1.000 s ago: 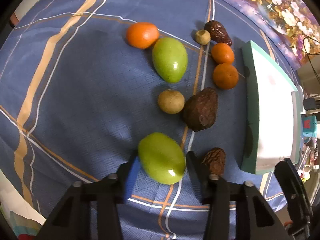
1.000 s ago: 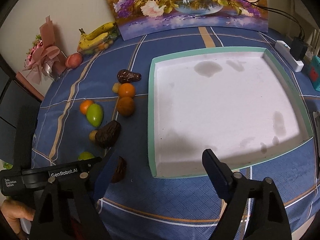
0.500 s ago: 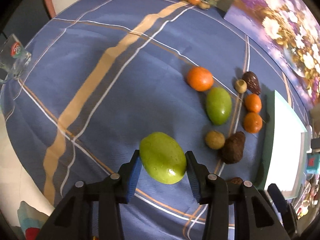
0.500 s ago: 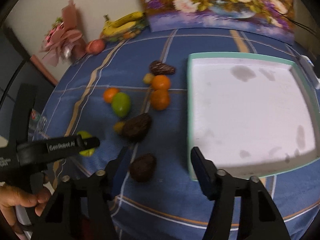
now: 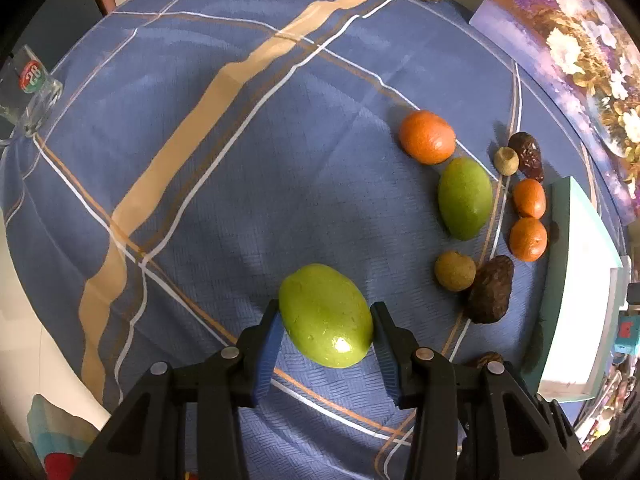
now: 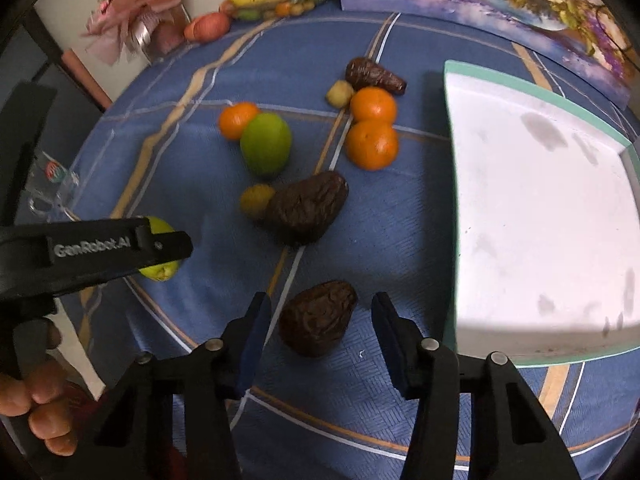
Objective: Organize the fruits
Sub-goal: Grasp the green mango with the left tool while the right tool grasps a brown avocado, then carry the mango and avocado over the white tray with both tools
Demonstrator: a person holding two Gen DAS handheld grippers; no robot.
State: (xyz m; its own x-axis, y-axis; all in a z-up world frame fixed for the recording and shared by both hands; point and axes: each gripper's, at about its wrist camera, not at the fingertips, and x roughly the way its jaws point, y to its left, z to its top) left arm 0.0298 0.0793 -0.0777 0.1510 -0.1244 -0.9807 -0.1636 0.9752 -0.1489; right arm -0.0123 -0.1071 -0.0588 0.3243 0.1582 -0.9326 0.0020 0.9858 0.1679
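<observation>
Left wrist: left claw point(image 5: 326, 326) pinching green mango point(image 5: 325, 320); right claw point(image 6: 320, 320) closing around avocado point(image 6: 318, 322).

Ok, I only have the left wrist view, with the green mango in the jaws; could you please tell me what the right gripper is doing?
Observer: The right gripper straddles the nearest dark avocado. Its jaws are closing, with a gap on both sides.
Operator: Thank you. Is anything in the tray yet?
Observer: No fruit. The white tray holds only a few grey smudges.
Operator: And does that avocado touch the tray?
Observer: No, a strip of blue tablecloth shows between them.
</observation>
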